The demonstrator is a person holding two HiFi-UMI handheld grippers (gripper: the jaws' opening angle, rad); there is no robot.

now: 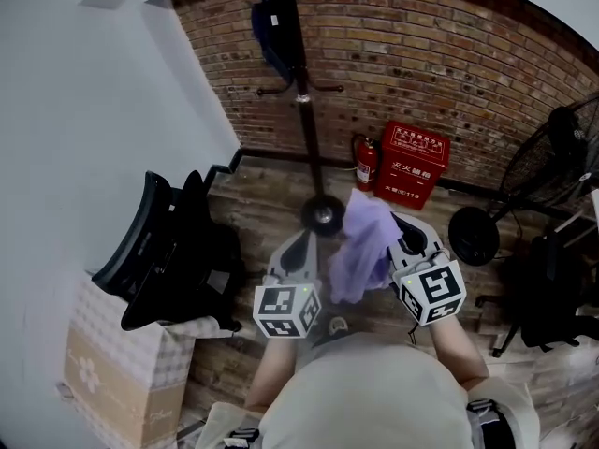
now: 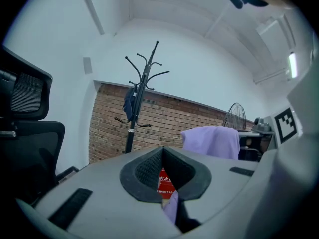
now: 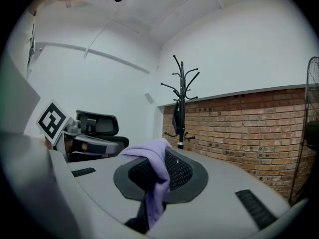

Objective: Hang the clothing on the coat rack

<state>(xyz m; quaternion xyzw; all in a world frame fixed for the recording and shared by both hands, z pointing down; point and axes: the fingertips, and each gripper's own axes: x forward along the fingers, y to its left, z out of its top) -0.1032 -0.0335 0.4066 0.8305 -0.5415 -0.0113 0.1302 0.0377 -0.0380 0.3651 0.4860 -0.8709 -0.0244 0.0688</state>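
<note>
**Grippers.** The right gripper [image 1: 412, 232] is clamped on the cloth [image 1: 365, 241]. In the right gripper view the purple fabric [image 3: 154, 163] comes over the top of the pads and hangs down through them. The left gripper [image 1: 301, 246] has its jaws almost together, leaving a narrow slit. In the left gripper view a strip of the cloth sits low in that slit, and the red box [image 2: 166, 180] shows through its upper part.

**Cloth.** It is held in the air between the two grippers, in front of the person. It bunches near the right gripper and its lower edge trails toward the left one.

**Rack.** The rack [image 1: 304, 92] stands ahead against the brick wall [image 1: 449, 73]. Its round base [image 1: 323, 215] lies just beyond the gripper tips. A dark garment [image 1: 271, 36] hangs on the left side of the pole. In the right gripper view the top hooks [image 3: 182, 76] are bare.

**Clearances.**
- Left: a black chair [image 1: 168, 251] stands near the left gripper, with a carton [image 1: 103, 372] below it. A white wall edge lies behind them.
- Right: the red box [image 1: 412, 162] and an extinguisher [image 1: 366, 165] stand at the wall foot. A fan [image 1: 552, 176] stands farther right, its round foot [image 1: 473, 237] near the right gripper.
- Centre: bare wooden floor [image 1: 271, 195] runs between the chair and the red box up to the rack.
</note>
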